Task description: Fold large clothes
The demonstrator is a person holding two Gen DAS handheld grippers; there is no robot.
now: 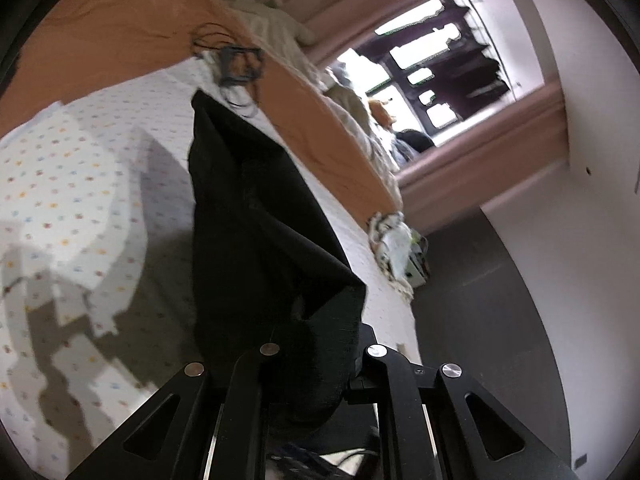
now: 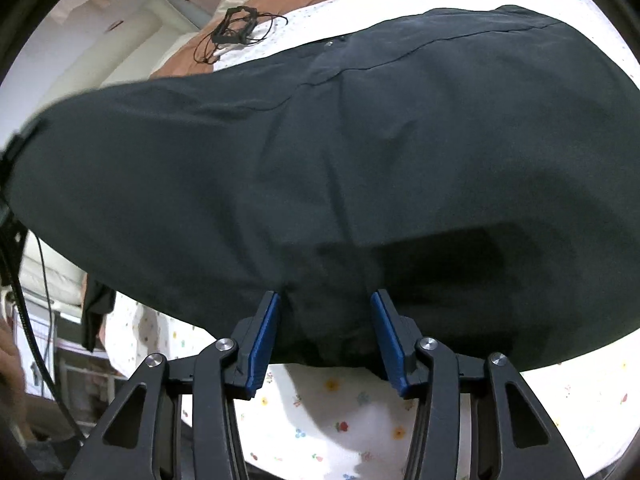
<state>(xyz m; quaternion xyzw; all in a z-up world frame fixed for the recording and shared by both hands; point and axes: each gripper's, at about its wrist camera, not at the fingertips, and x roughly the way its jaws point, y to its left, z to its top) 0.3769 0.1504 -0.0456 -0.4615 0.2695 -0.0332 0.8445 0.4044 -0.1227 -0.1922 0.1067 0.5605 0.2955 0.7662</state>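
A bed (image 2: 340,432) covered in a white sheet printed with small coloured flowers carries the work; beyond the sheet lies a plain orange blanket (image 1: 120,32), and a tangle of thin black cable with a small dark frame (image 2: 236,32) rests where the two meet. In the left wrist view the bed's edge runs diagonally, with dark floor (image 1: 480,300) and a white wall (image 1: 580,160) past it, a window framed by pinkish curtains (image 1: 440,72), and a crumpled patterned cloth (image 1: 394,240) hanging over the edge.

The large dark garment of smooth woven cloth (image 2: 340,168) spreads across the sheet in the right wrist view, seams running across its upper part, its near hem close to the bed's front edge. The right tool (image 2: 326,336), blue-padded, stands partly open with that hem bunched between its fingers (image 2: 264,340) – whether the pads press on the cloth I cannot tell. The left tool (image 1: 316,364) is nearly closed and pinches a fold of the same garment, which hangs stretched away from it above the sheet.

Bare sheet lies open to the left of the lifted cloth – floor to its right.
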